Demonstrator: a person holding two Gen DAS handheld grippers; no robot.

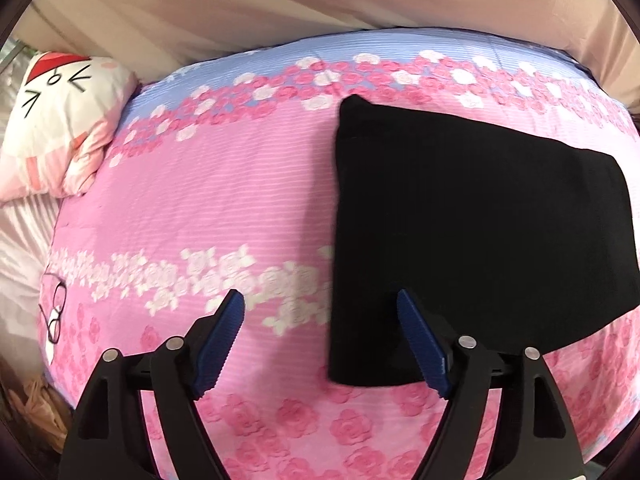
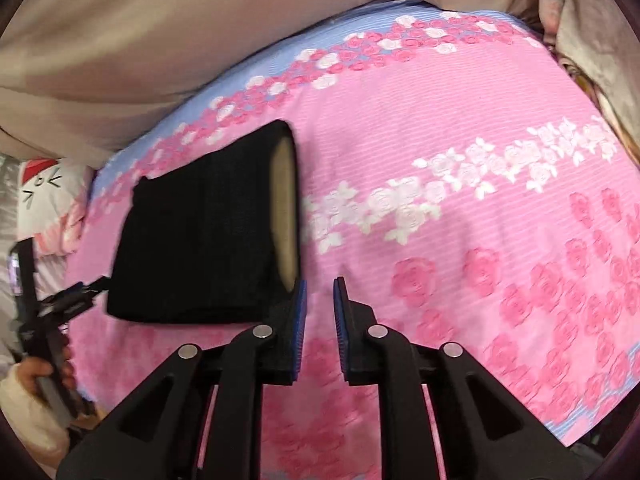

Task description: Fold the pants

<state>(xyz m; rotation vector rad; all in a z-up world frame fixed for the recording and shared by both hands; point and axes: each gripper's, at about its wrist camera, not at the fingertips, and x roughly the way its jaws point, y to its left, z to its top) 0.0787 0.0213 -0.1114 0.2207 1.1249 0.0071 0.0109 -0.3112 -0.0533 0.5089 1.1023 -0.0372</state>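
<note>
The black pants [image 1: 472, 232] lie folded into a compact rectangle on the pink flowered bedspread [image 1: 224, 208]. In the right wrist view the pants [image 2: 200, 232] lie left of centre, with a tan lining showing at their right end. My left gripper [image 1: 320, 300] is open and empty, above the bedspread at the pants' near left edge; its right finger overlaps the fabric. My right gripper [image 2: 320, 286] has its jaws a narrow gap apart with nothing between them, just right of the pants' near right corner. The left gripper [image 2: 68, 300] also shows at the far left of the right wrist view.
A white cat-face pillow [image 1: 60, 120] lies at the bed's far left. Eyeglasses [image 1: 56, 312] lie on the bedspread's left edge. A beige curtain or sheet [image 1: 320, 0] hangs behind the bed. The bedspread's near edge [image 2: 580, 432] drops off at the lower right.
</note>
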